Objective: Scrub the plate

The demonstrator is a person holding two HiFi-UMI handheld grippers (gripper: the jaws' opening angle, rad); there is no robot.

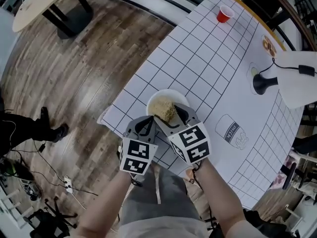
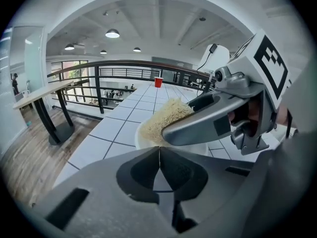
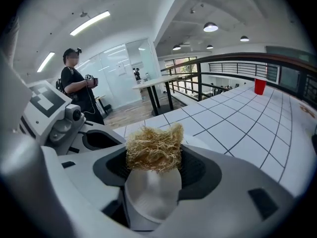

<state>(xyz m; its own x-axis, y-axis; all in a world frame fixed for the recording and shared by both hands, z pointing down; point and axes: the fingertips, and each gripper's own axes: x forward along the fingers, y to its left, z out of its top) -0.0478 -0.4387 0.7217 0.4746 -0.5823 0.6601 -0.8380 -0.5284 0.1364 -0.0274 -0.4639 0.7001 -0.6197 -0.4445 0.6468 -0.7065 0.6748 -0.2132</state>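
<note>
A white plate (image 1: pixel 166 95) sits near the front corner of the gridded table (image 1: pixel 208 53). My right gripper (image 1: pixel 171 114) is shut on a tan fibrous scrubber (image 1: pixel 165 111), which rests over the plate's near side. In the right gripper view the scrubber (image 3: pixel 154 148) sticks out between the jaws of the right gripper (image 3: pixel 154 167), with the plate (image 3: pixel 151 197) showing white beneath. My left gripper (image 1: pixel 147 123) is shut with nothing in it, its tips at the plate's near-left rim. In the left gripper view the left gripper (image 2: pixel 158 150) has its jaws meeting before the plate (image 2: pixel 198 148) and scrubber (image 2: pixel 161 120).
A red cup (image 1: pixel 224 14) stands at the table's far end. A black-based lamp (image 1: pixel 262 83) with a cable sits to the right. The table's edge drops to wooden floor at the left. A round table (image 1: pixel 39 4) stands far left. A person (image 3: pixel 79 90) stands on the floor.
</note>
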